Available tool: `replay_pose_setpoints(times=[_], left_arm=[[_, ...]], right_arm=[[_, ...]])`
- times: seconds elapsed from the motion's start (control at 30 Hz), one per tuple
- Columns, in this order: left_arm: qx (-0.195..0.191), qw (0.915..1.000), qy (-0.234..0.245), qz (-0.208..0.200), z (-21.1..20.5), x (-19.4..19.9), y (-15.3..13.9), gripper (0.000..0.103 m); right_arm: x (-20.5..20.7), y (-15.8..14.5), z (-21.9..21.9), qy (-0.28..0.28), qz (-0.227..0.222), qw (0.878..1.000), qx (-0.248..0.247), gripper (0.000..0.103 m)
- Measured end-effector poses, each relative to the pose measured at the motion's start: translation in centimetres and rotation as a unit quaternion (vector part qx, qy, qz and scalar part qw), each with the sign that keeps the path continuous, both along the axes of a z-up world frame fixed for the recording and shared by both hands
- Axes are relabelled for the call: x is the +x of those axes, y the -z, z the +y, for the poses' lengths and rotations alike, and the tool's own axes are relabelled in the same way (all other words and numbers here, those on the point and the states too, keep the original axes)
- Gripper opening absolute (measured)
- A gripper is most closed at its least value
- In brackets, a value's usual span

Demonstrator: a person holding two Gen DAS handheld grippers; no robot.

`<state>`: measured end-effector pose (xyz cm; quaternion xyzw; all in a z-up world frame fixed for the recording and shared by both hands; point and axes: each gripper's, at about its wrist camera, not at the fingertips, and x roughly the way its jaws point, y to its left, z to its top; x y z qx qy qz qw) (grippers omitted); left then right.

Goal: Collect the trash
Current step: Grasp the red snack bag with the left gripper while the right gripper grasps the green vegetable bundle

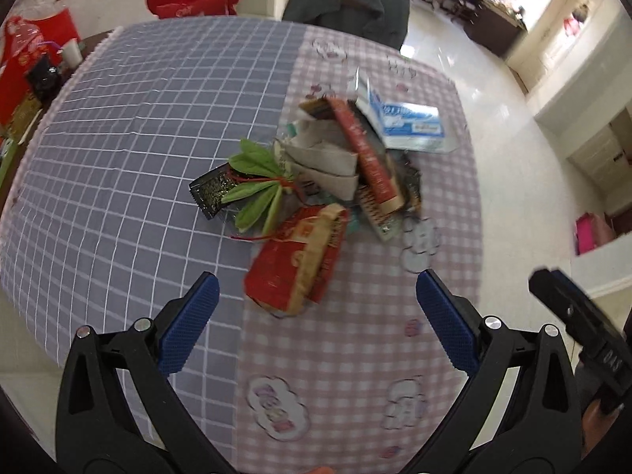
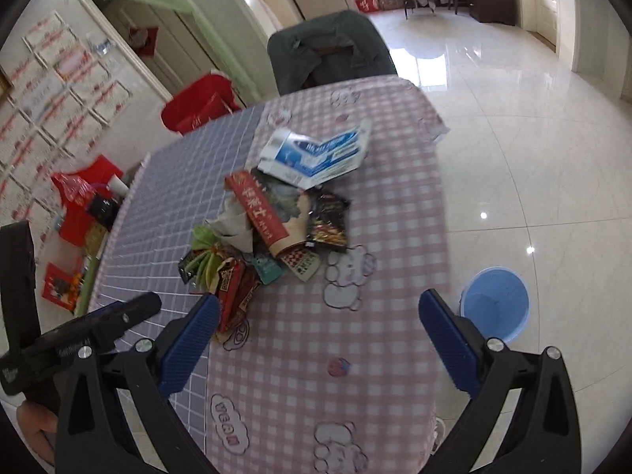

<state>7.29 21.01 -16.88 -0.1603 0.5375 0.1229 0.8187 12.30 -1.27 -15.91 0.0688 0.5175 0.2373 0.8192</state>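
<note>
A heap of trash lies mid-table: a red snack bag [image 1: 296,260], green leaves [image 1: 256,181], a black foil wrapper [image 1: 211,191], a long red box [image 1: 367,154], grey paper [image 1: 328,162] and a blue-white carton [image 1: 407,118]. My left gripper [image 1: 316,288] hovers open just short of the red snack bag. In the right wrist view the same heap shows the long red box [image 2: 256,209], the blue-white carton [image 2: 316,154] and a dark wrapper [image 2: 328,221]. My right gripper [image 2: 320,312] hangs open above the pink checked cloth, nearer than the heap.
The table [image 1: 118,126] wears a blue grid cloth on the left and a pink checked cloth [image 2: 355,355] on the right. A blue bin [image 2: 495,302] stands on the tiled floor at the right. A chair [image 2: 328,51] with dark clothing sits behind the table. Red bags [image 2: 197,102] lie left.
</note>
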Motion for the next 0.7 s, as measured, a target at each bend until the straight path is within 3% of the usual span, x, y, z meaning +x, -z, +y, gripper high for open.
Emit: replay_pose_setpoints(times=[0.17,0.37,0.4,0.47,0.53,0.6,0.63,0.7], left_arm=[[-0.009,0.999,0.034,0.029,1.5,1.8,3.9,0.097],[-0.014,0.9945,0.09,0.051,1.1,4.0,7.0,0.095],[-0.014,0.9938,0.097,0.053,1.1,4.4,7.6,0.091],[-0.023,0.9926,0.102,0.062,1.3,4.8,8.4,0.059],[-0.062,0.9906,0.103,0.066,2.0,4.8,9.1,0.04],[-0.082,0.9903,0.102,0.047,2.6,4.4,8.5,0.029],[-0.088,0.9901,0.105,0.032,2.9,4.1,7.9,0.018],[-0.104,0.9901,0.093,0.014,3.7,3.3,6.9,0.017]], right_arm=[[1.0,2.2,4.0,-0.003,0.007,0.999,-0.031,0.099],[1.9,3.8,5.7,0.014,0.022,0.998,-0.052,0.099],[2.1,4.0,5.7,0.017,0.025,0.998,-0.056,0.099],[2.3,4.2,6.1,0.018,0.028,0.998,-0.06,0.099],[2.4,4.2,6.5,0.017,0.028,0.998,-0.063,0.099],[2.5,4.1,7.1,0.01,0.025,0.998,-0.062,0.099],[2.5,4.0,7.4,0.005,0.022,0.998,-0.058,0.099],[2.6,3.9,8.1,-0.003,0.017,0.998,-0.055,0.099]])
